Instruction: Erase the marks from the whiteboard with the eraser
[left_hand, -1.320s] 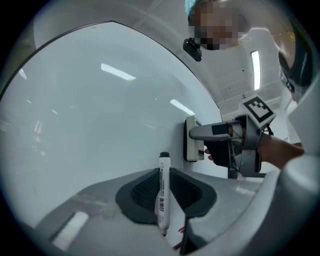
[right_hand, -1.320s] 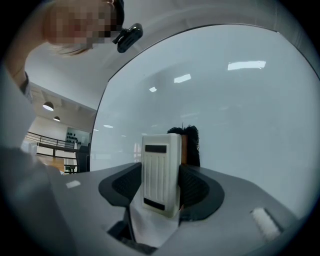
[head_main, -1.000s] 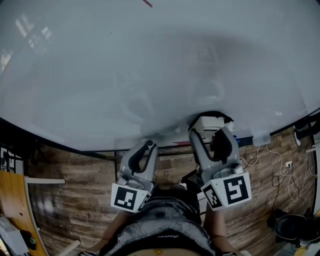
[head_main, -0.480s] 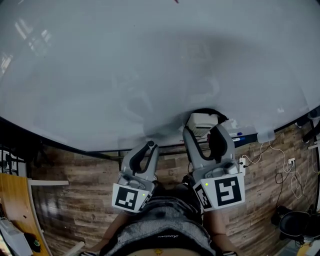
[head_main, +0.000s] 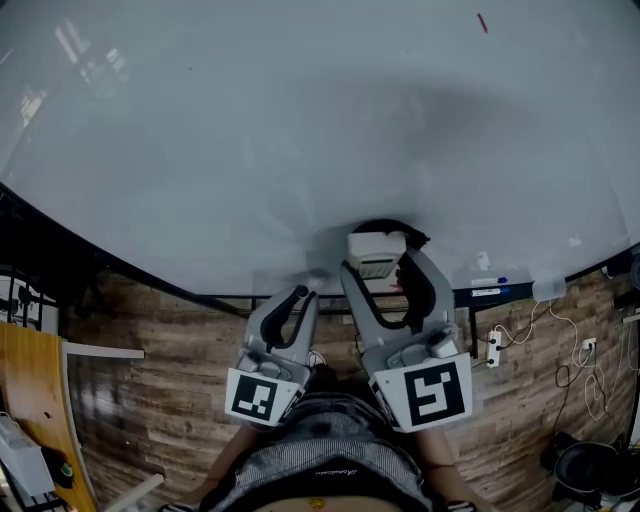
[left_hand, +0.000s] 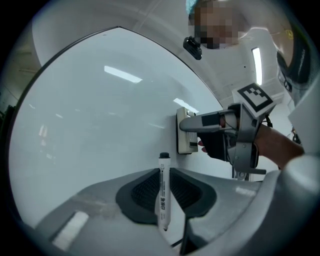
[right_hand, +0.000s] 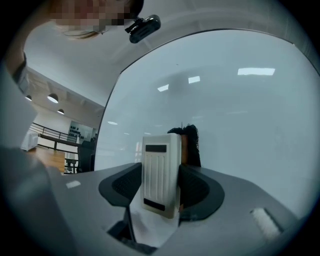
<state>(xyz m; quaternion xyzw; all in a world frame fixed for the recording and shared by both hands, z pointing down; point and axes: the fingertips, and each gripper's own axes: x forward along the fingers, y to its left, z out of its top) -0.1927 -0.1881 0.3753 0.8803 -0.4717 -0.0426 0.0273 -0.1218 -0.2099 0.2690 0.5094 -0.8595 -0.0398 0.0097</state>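
you hold the white plastic eraser with the dark felt backing (head_main: 376, 252) against the low middle of the big glossy whiteboard (head_main: 300, 150), just above its lower edge. the right gripper (head_main: 380, 262) has its jaws closed tight on the eraser's two long sides. from the left gripper view the eraser (left_hand: 185, 132) appears to sit flat on the whiteboard, felt side in.

the job looks close to finished. most of the whiteboard reads clean, with only faint grey smears across its middle. one short red mark (head_main: 482, 22) shows near the whiteboard's top edge, right of centre and well apart from the eraser. that mark, and perhaps the smears, look like all that is left. reaching it would call for a long sweep up the whiteboard.

your right arm is raised, and its marker cube faces the head camera from below the whiteboard's lower edge. the left gripper (head_main: 297, 293) rides lower, its tips at about that lower edge. its jaws are clamped on a slim white marker pen with a black cap (left_hand: 163, 195), which points cap-first at the whiteboard without touching it. that hand looks parked, taking no part in the wiping.
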